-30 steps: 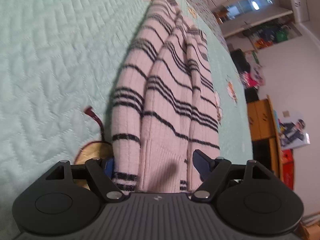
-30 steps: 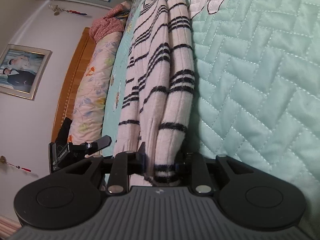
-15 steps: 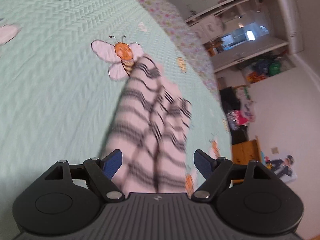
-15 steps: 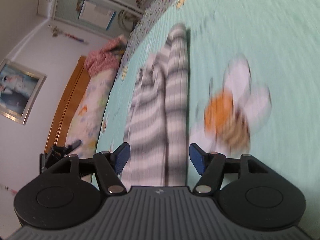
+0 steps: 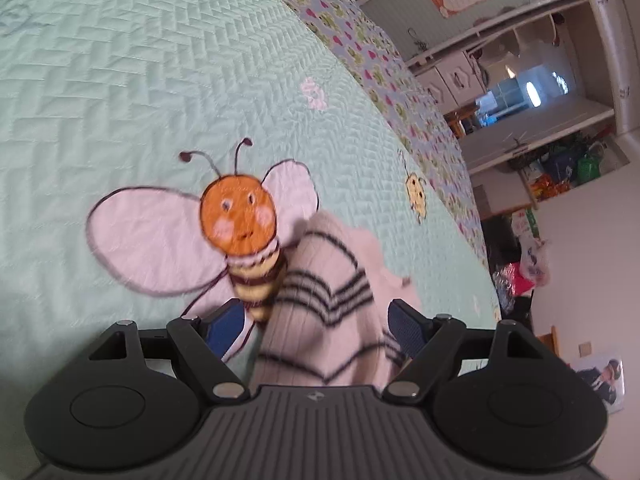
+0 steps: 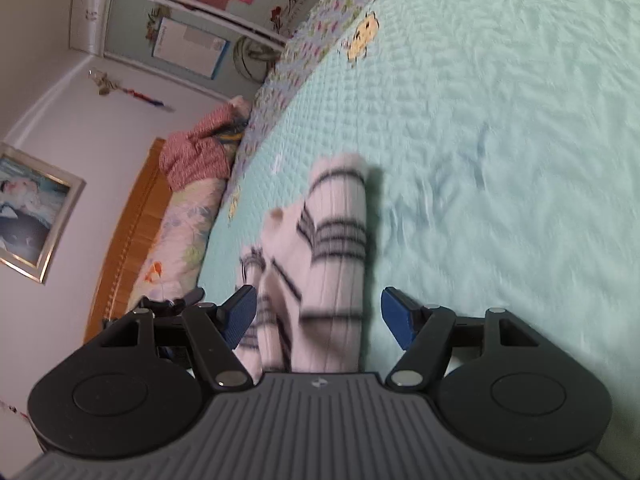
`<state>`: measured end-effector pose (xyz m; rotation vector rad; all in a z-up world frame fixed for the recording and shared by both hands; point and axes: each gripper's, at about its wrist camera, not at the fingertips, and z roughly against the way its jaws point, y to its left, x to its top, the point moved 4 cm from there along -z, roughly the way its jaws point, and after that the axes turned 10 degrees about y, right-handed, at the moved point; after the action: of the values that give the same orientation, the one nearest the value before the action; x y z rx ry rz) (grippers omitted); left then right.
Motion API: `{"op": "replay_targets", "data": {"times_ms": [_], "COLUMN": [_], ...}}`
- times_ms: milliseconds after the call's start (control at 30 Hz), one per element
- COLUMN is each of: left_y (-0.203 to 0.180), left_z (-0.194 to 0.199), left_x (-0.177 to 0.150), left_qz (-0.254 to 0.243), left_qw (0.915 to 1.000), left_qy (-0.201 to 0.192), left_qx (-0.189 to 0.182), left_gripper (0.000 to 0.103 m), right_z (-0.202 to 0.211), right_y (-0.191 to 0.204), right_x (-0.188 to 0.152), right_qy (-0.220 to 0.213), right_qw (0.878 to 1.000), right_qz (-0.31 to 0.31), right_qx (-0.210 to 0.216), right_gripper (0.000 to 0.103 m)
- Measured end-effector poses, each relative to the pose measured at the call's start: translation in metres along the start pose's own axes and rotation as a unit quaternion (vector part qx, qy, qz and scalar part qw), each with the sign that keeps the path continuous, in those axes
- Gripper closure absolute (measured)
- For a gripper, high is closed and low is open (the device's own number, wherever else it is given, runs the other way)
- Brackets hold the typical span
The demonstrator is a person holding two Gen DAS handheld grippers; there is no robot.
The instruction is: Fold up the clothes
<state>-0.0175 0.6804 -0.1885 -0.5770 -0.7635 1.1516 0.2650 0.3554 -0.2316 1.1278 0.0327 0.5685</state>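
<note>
A pale pink sweater with black stripes (image 5: 328,300) lies folded into a long narrow strip on the mint green quilted bedspread (image 5: 120,80). In the left wrist view its end lies between the blue pads of my left gripper (image 5: 316,320), which stands open, and the pads do not touch the knit. In the right wrist view the sweater (image 6: 340,240) runs ahead between the fingers of my right gripper (image 6: 318,314). Its jaws are opening and stand clear of the cloth on both sides.
A stitched bee (image 5: 240,220) on the bedspread sits right beside the sweater's end. A wooden headboard (image 6: 128,240), a flowered pillow (image 6: 180,232) and a red garment (image 6: 196,152) line one side of the bed. White cupboards (image 5: 520,92) stand beyond the bed's other side.
Both grippers have travelled forward along the sweater to near its far end. The right gripper, shut on the sweater's edge a second ago, has let go and opened.
</note>
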Motion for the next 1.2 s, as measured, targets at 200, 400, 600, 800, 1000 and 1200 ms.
{"op": "replay_targets", "data": {"times_ms": [200,400,600,800,1000,1200], "left_y": [-0.016,-0.046,-0.066,-0.066,-0.070,-0.072], "left_z": [0.010,-0.009,-0.037,-0.056,-0.067,-0.056], "left_x": [-0.013,-0.027,-0.034,-0.044,-0.051,-0.049], "left_qz": [0.004,-0.026,-0.078,-0.115,-0.174,-0.172], "left_qw": [0.9942,0.9953,0.9961,0.9915,0.9799,0.9816], "left_qy": [-0.020,0.006,0.037,0.056,0.076,0.074], "left_qx": [-0.106,-0.093,-0.015,0.019,0.061,0.037], "left_gripper": [0.021,0.021,0.021,0.023,0.082,0.094], "right_z": [0.006,-0.031,-0.080,-0.091,-0.084,-0.086], "right_y": [0.017,0.059,0.091,0.085,0.074,0.079], "right_x": [-0.002,-0.009,-0.013,-0.018,-0.019,-0.022], "right_qy": [-0.038,-0.005,0.050,0.059,0.052,0.050], "right_qw": [0.996,0.998,0.985,0.979,0.986,0.990], "right_qz": [0.006,0.055,0.138,0.153,0.139,0.133], "right_qx": [0.076,0.025,-0.089,-0.121,-0.069,-0.009], "right_gripper": [0.042,0.042,0.055,0.092,0.095,0.095]}}
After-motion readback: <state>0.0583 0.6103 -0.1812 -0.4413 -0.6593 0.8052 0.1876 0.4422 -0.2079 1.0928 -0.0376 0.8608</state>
